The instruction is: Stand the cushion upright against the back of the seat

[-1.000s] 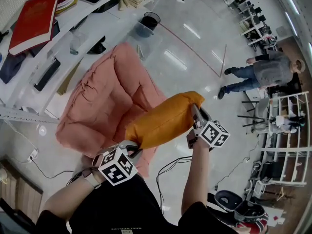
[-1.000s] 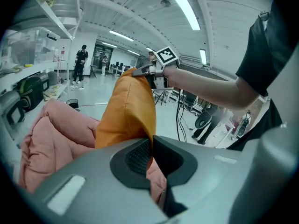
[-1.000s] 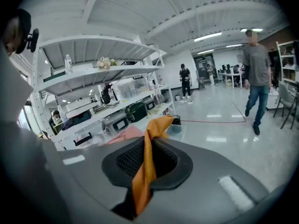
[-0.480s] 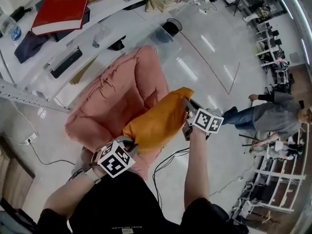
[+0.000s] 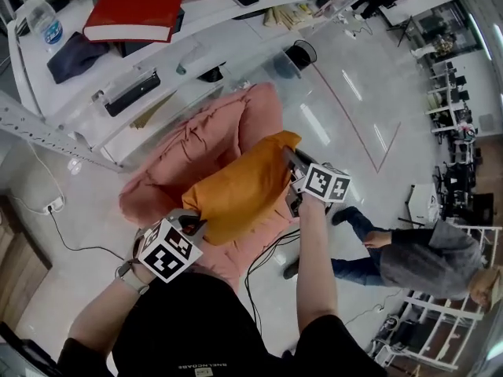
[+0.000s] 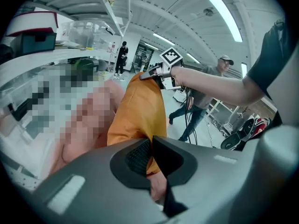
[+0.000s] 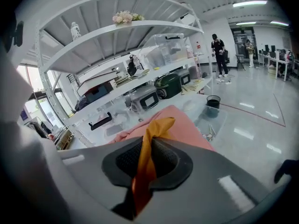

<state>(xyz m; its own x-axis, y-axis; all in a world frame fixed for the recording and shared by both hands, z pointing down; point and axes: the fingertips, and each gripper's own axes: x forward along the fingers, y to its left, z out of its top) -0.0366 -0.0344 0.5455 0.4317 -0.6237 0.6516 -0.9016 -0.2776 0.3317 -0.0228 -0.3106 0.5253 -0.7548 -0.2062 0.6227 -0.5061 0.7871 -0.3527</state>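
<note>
An orange cushion (image 5: pixel 236 185) hangs stretched between my two grippers above a pink padded seat (image 5: pixel 185 157) on the floor. My left gripper (image 5: pixel 191 225) is shut on the cushion's near corner (image 6: pixel 140 120). My right gripper (image 5: pixel 289 171) is shut on the far corner, and a pinched fold of orange fabric (image 7: pixel 147 164) runs between its jaws. In the left gripper view the right gripper (image 6: pixel 148 74) shows at the cushion's far end. The seat's pink edge (image 7: pixel 180 122) shows beyond the right jaws.
A white shelf rack (image 5: pixel 118 61) with a red book (image 5: pixel 137 6), a bottle (image 5: pixel 47 28) and dark items stands behind the seat. A black bin (image 5: pixel 300 53) sits on the glossy floor. A person (image 5: pixel 409 250) walks at the right. Cables (image 5: pixel 271 254) lie near the seat.
Both grippers have carried the cushion left and downward, closer over the pink seat. The person in the background has walked across toward the lower right.
</note>
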